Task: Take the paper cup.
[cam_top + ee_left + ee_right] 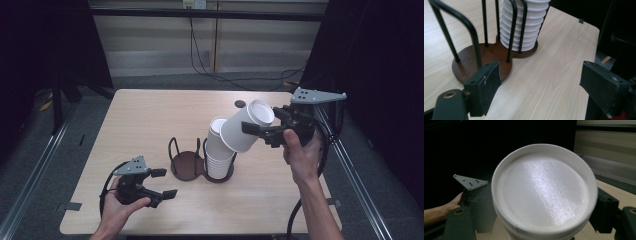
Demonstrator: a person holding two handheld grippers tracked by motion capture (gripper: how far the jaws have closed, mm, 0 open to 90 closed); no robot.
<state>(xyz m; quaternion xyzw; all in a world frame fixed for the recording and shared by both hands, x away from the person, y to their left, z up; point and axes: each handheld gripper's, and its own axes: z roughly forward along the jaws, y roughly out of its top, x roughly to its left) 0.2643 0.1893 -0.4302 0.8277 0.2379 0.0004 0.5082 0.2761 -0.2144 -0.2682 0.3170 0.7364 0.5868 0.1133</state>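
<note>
A white foam cup (241,127) hangs tilted over the table with my right gripper (252,121) shut on its sides. In the right gripper view the cup's flat base (544,192) faces the camera between the two jaws. Just below and to its left, a stack of white cups (218,159) stands in the right ring of a dark wire cup holder (184,165); the holder's left ring is empty. My left gripper (166,182) rests open near the table's front left, pointing at the holder base (491,53) and the stack (521,27), with nothing between its jaws.
The wooden table (150,120) has a small dark round spot (240,104) near its far edge. Cables (210,65) run across the floor behind it. Metal rails (35,170) flank both sides, and the right gripper's cable (295,215) hangs off the front right.
</note>
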